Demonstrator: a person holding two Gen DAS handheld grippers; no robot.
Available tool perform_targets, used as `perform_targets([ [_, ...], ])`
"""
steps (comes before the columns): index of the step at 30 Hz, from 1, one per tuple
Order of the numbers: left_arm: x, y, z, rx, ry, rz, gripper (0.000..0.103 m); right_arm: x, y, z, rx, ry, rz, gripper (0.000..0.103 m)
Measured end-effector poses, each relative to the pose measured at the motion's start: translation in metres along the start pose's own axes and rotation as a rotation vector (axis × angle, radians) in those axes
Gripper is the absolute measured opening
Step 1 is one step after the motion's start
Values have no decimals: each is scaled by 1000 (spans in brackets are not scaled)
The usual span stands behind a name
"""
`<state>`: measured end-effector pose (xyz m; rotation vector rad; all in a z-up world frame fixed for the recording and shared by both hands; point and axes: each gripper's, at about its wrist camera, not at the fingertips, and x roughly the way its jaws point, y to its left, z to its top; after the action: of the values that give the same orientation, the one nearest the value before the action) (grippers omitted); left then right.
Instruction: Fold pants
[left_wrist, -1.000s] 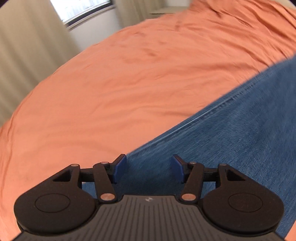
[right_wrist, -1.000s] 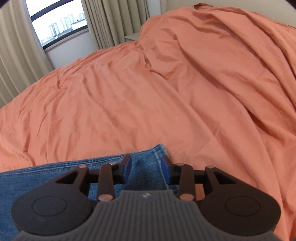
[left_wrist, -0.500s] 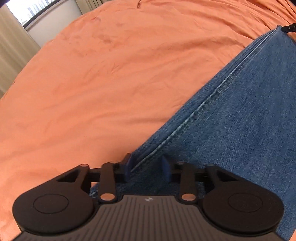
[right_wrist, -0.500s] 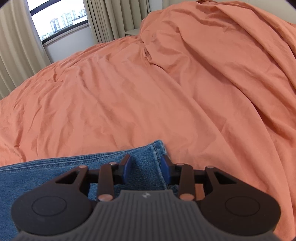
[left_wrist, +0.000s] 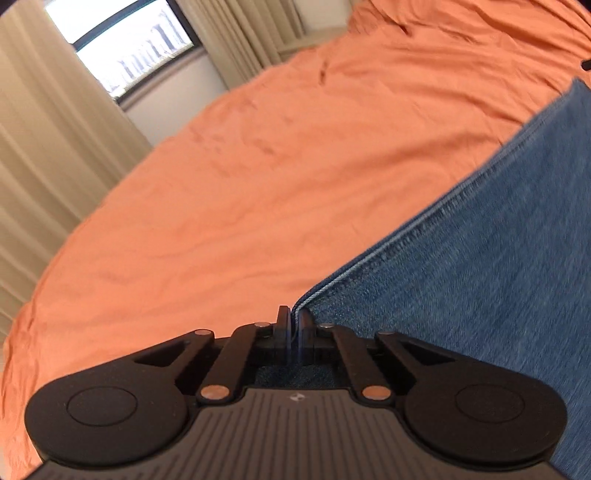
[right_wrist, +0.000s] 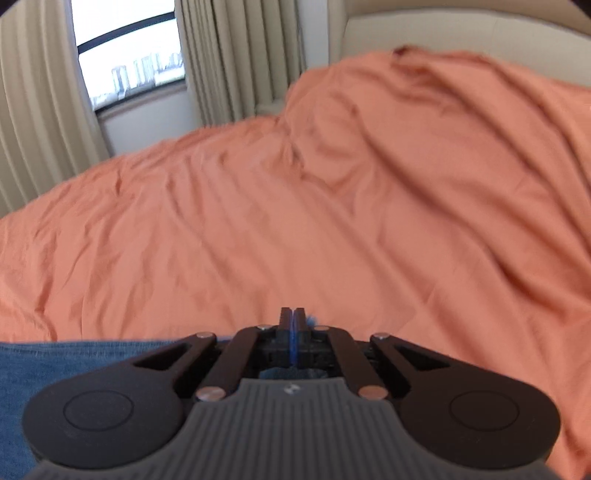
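Note:
The blue denim pants (left_wrist: 480, 266) stretch from my left gripper (left_wrist: 294, 325) up toward the right edge of the left wrist view. The left gripper is shut on the pants' edge seam, and the cloth hangs taut and raised above the bed. In the right wrist view the pants (right_wrist: 55, 365) show as a blue strip at the lower left. My right gripper (right_wrist: 291, 328) is shut on the pants' corner, with a little blue cloth showing between and beside the pads. Most of the pants are hidden behind both gripper bodies.
An orange bedspread (right_wrist: 295, 221) covers the bed, rumpled and heaped higher at the right (right_wrist: 461, 129). Beige curtains (left_wrist: 55, 129) and a window (right_wrist: 129, 62) stand beyond the bed's far side. A pale headboard or wall (right_wrist: 443, 29) is at the upper right.
Both grippers went from open around the denim to shut on it. Both views then tilted upward, showing more window and curtain, and the pants edge lifted off the bed.

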<state>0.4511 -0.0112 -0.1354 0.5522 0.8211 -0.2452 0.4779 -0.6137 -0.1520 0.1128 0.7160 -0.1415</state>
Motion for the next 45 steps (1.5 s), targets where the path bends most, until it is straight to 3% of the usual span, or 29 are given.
perform_targets([
  [2, 3, 0, 4, -5, 2, 11, 3, 4, -4, 2, 24, 53, 64, 0],
  [4, 16, -2, 11, -14, 23, 24, 3, 10, -1, 1, 20, 85, 57, 0],
  [5, 20, -4, 12, -13, 39, 28, 3, 14, -1, 0, 28, 91, 44, 5],
  [6, 24, -7, 13, -8, 49, 32, 3, 18, -3, -1, 55, 98, 47, 31],
  [8, 27, -5, 11, -16, 66, 31, 3, 25, -7, -2, 109, 97, 55, 48],
  [11, 30, -2, 10, -24, 74, 23, 3, 41, -12, -3, 152, 111, 8, 39],
  [12, 29, -2, 10, -23, 76, 23, 3, 46, -14, -3, 171, 126, 6, 22],
  [15, 28, -2, 10, -28, 75, 26, 3, 46, -17, -7, 201, 100, 26, 5],
  [18, 19, -6, 7, -54, 39, 52, 3, 27, -8, -9, 120, 9, 32, 0],
  [20, 8, -6, 3, -69, -9, 65, 3, 12, -7, -9, 104, -55, 40, 0],
  [23, 4, 1, -1, -102, -35, 63, 3, 9, -5, -7, 87, -81, 6, 0],
  [31, 38, 1, 3, -135, 34, 49, 5, 39, 5, -10, 78, -11, -76, 0],
  [33, 41, 2, 1, -152, 50, 43, 12, 43, 4, -10, 93, 7, -100, 5],
  [34, 41, 2, 1, -151, 61, 50, 20, 41, 4, -11, 94, 6, -115, 10],
  [36, 39, 2, 2, -147, 65, 71, 35, 33, 2, -10, 97, 6, -125, 30],
  [37, 36, 3, 2, -148, 65, 81, 51, 27, 0, -10, 109, 9, -113, 31],
  [38, 31, 3, 1, -151, 56, 83, 57, 18, -2, -10, 127, 13, -101, 31],
  [40, 19, 3, 0, -174, 46, 60, 57, -3, -9, -14, 180, 17, -71, 31],
  [45, -12, -8, -1, -194, 31, 6, 57, -65, -31, -44, 351, 42, 20, 45],
])
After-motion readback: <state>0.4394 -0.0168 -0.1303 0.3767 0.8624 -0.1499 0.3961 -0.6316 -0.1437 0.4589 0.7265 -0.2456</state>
